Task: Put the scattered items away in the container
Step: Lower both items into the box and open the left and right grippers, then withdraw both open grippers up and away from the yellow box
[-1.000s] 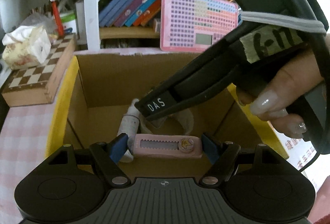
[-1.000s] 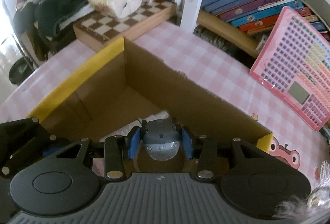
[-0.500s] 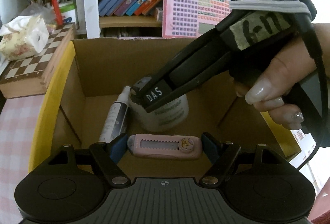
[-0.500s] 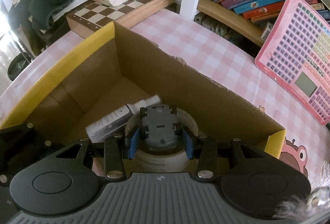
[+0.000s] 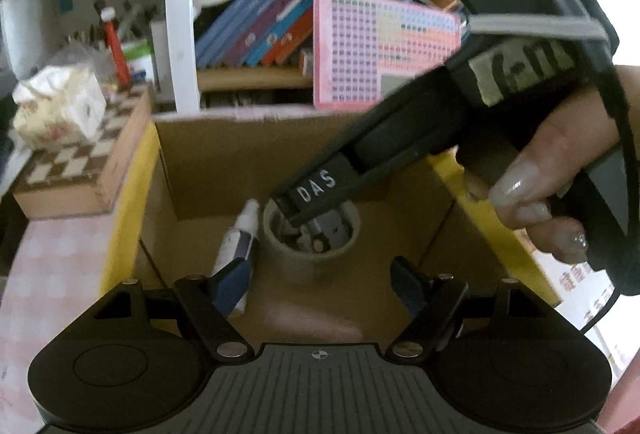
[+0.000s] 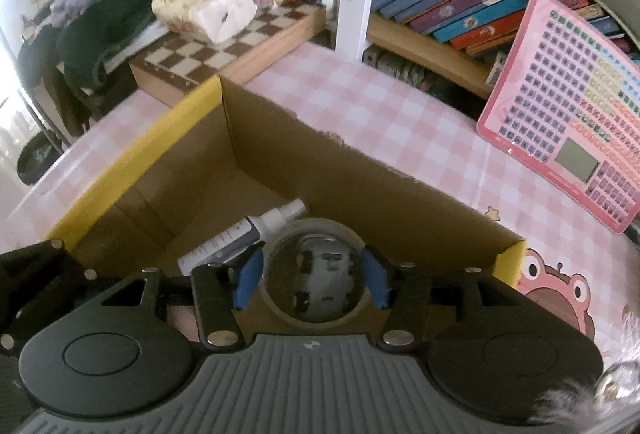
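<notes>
A cardboard box (image 5: 128, 186) (image 6: 132, 162) with a yellow rim holds a white spray bottle (image 5: 240, 238) (image 6: 240, 238) and a tape roll (image 5: 280, 250) (image 6: 320, 224). My right gripper (image 6: 312, 278) (image 5: 308, 214) hangs just over the roll and its jaws are opening. A grey toy car (image 6: 324, 274) (image 5: 332, 230) lies inside the roll's hole, free of the pads. My left gripper (image 5: 320, 286) is open over the box floor with nothing between its fingers. A blurred pink cutter (image 5: 316, 322) lies below it.
A chessboard case (image 6: 224, 54) with a tissue pack (image 6: 208, 10) sits beyond the box at the left. A pink keyboard toy (image 6: 568, 114) leans at the right by a bookshelf (image 6: 460, 10). A hand (image 5: 540, 186) holds the right gripper over the box's right wall.
The left gripper let go of the pink cutter, which dropped to the box floor. The right jaws widened and the grey car fell into the tape roll.
</notes>
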`<state>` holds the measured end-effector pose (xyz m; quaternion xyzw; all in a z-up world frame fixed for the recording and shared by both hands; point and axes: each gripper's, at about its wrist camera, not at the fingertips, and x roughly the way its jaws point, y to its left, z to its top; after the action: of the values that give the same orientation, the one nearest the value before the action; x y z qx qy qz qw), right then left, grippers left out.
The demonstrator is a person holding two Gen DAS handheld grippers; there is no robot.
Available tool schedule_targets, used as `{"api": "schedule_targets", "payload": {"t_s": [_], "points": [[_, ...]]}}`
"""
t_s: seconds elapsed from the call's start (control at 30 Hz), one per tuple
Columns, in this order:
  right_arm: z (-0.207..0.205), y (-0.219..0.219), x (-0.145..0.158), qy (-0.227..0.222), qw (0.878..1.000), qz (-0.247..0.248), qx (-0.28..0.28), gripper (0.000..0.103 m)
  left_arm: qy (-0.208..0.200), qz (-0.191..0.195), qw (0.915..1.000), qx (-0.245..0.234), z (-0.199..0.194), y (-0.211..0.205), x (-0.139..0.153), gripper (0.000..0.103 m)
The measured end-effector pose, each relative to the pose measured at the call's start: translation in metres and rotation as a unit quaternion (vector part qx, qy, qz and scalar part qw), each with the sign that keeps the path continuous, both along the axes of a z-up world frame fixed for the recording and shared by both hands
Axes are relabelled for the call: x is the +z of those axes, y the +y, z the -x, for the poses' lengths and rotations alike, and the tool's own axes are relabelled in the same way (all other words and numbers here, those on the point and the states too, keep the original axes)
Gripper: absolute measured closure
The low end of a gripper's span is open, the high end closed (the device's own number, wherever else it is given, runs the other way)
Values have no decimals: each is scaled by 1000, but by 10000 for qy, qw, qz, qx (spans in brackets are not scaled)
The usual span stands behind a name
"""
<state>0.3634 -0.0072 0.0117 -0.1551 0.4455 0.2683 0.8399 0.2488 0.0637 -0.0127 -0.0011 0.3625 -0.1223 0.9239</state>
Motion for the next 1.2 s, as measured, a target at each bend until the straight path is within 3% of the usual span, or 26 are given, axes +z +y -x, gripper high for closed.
{"api": "schedule_targets", "payload": {"t_s": [0.53, 0.9, 1.2], "points": [[61, -20, 58, -437, 9979, -473, -101, 50, -636, 148, 9979, -23, 67, 10, 52, 23], [124, -38, 76, -617, 9954, -713, -190, 49, -659, 40, 9978, 1, 118, 17, 61, 23], [179, -59, 72, -647, 9938, -803, -423, 49, -547, 25, 9985, 79, 155, 29, 59, 22]]}}
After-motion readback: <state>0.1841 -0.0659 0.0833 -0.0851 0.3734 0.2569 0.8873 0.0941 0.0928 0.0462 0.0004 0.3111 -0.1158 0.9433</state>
